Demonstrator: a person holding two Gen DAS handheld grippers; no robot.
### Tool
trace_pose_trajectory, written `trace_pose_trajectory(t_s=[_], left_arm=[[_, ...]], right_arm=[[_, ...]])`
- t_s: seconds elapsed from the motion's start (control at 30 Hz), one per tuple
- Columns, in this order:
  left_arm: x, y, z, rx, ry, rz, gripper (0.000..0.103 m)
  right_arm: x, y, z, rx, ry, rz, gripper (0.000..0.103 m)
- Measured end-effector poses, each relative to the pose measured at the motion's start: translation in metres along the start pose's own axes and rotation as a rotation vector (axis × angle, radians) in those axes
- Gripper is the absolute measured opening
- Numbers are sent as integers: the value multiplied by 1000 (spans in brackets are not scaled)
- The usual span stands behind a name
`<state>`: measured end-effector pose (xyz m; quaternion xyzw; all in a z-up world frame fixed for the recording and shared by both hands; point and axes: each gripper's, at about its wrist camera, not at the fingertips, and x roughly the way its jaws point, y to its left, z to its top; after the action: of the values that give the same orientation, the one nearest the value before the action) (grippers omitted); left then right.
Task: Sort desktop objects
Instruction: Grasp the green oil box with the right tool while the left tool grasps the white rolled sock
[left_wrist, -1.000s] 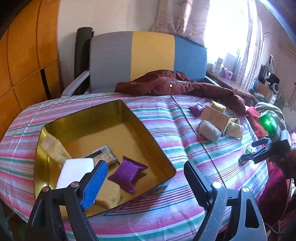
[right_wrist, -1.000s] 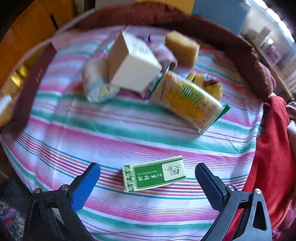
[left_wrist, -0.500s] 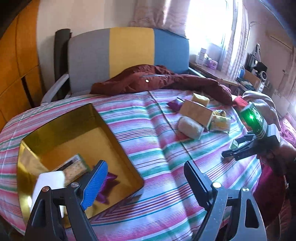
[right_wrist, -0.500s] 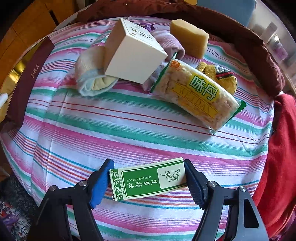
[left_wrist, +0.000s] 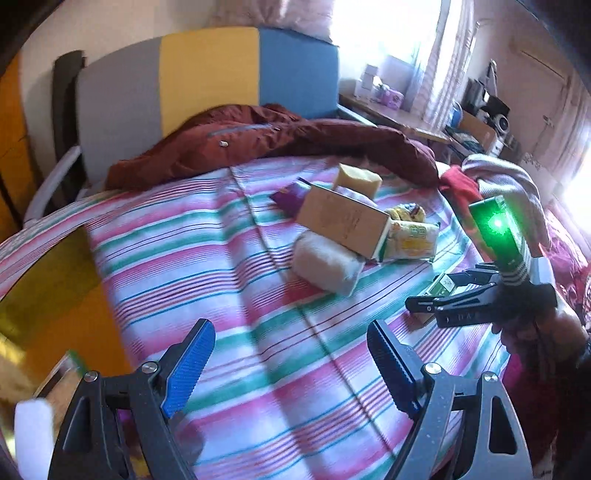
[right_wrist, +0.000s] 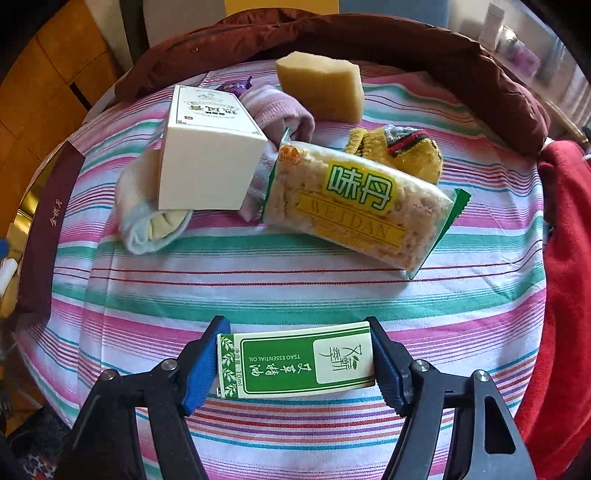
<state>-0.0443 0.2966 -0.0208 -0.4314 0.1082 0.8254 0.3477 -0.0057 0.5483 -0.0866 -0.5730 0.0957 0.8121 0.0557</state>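
Now right gripper (right_wrist: 295, 363) pinching "TSAO ESSENTIAL OIL" box (right_wrist: 295, 363); left gripper (left_wrist: 291, 363) spread; "WEIDAN" snack (right_wrist: 354, 206) beyond.

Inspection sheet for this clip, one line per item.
Surface: striped cloth.
Job's things: green oil box, white carton propped on rolled socks, snack pack, sponge, yellow sock, gold tin.
Clutter: maroon jacket, red cloth.
Grippers: right tongs shut on green oil box; left tongs open, holding nothing.
Cables: nothing seen.
Surroundings: tricolour chair, window shelf.
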Motion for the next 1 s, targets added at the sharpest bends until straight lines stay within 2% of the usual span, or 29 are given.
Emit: trace_pose_trajectory(t_s=[0.13,0.2,0.3,0.43,0.57,0.77,0.83,0.93,1.0], left_arm=[[28,-18,17,80,40,3,88],[40,-24,24,116,55,2,96],[56,-31,36,152,68,-10,100],[81,-36,46,193,100,3,101],[99,-40,49,251,118,41,101],[117,-41,56,274,134,27,101],[124,-42,57,272,144,6,99],[131,-43,56,269,166,-10,88],[133,-44,55,265,170,-34,76]], right_arm=[[-2,-2,0,3,-2,-4,73],[-3,5,-1,10,-3,-9,74],[1,17,-5,21,-4,-10,74],[0,21,-5,28,0,-8,75],[4,19,1,30,7,-10,83],[-3,17,6,30,16,-16,84],[-4,19,7,26,17,-21,84],[-5,24,6,16,17,-33,80],[-3,29,7,12,12,-40,75]])
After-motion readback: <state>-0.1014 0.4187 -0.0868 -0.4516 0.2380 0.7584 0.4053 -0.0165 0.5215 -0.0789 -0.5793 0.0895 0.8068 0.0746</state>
